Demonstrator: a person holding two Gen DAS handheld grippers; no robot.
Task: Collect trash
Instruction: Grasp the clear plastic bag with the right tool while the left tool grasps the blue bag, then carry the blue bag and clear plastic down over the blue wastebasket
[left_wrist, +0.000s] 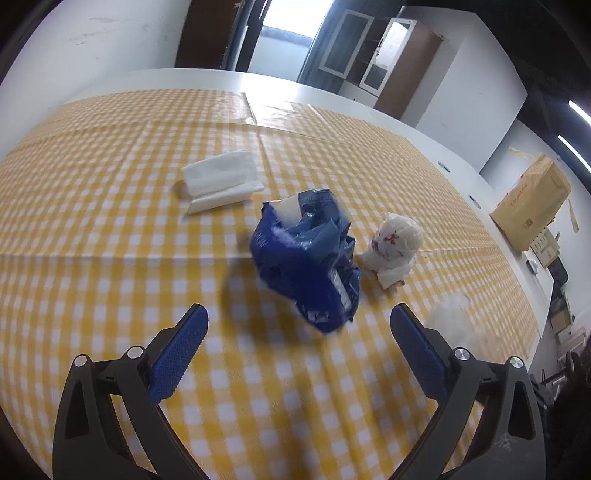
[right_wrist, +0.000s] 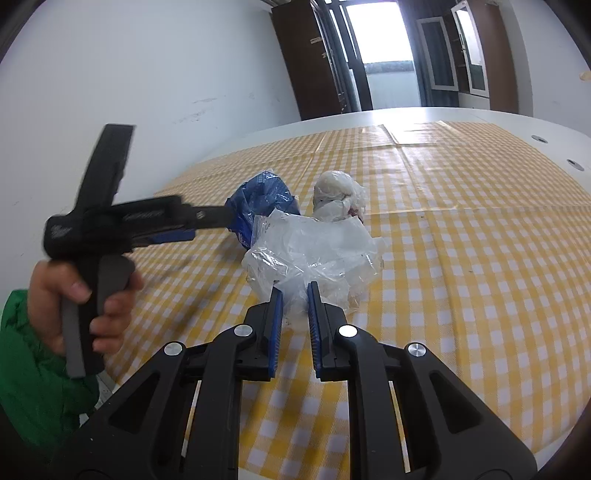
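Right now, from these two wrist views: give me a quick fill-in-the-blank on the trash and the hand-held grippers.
1. The right hand-held gripper has its jaws nearly closed on the ____ plastic bag.
2. The left hand-held gripper is ____, holding nothing.
3. The crumpled wrapper ahead of it is ____ in colour.
4. The tablecloth has a yellow and white ____ pattern.

Missing words: clear; open; blue; checked

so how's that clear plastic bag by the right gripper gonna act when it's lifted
The clear plastic bag is thin crumpled film, so it will probably hang floppy and feel very light. The right gripper pinches only its near edge, so the glossy film might slip out. It is unlikely to roll, though its trailing folds could brush the blue bag beside it.
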